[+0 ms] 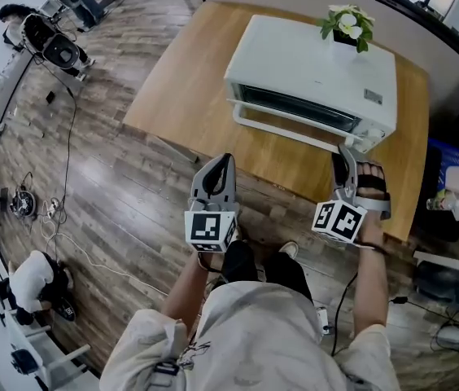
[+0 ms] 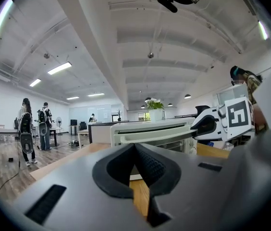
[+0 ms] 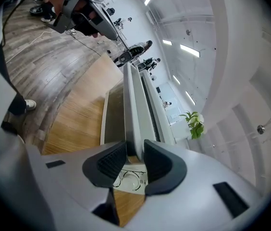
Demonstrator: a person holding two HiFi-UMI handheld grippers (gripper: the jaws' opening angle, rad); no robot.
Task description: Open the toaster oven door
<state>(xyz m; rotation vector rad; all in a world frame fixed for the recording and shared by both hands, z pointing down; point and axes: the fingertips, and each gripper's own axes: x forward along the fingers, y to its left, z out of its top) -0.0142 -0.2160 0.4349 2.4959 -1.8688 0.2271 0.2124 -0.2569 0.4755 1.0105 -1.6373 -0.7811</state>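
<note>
A white toaster oven [image 1: 311, 68] stands on the wooden table [image 1: 189, 96], its dark glass door [image 1: 295, 107] facing me. A long white handle [image 1: 282, 131] runs along the door's front. My right gripper [image 1: 345, 163] is at the handle's right end. In the right gripper view the handle [image 3: 131, 109] passes between the two black pads, and the right gripper [image 3: 135, 150] is shut on it, just above the oven's dials [image 3: 130, 179]. My left gripper [image 1: 220, 169] hangs off the table's front edge, left of the oven. It is the left gripper [image 2: 135, 148] whose pads meet, shut on nothing.
A small potted plant [image 1: 347, 23] sits on the oven's top at the back. Cables and camera gear [image 1: 50, 43] lie on the wood floor to the left. A blue bag [image 1: 449, 165] and other items stand right of the table. People [image 2: 27, 129] stand far off in the room.
</note>
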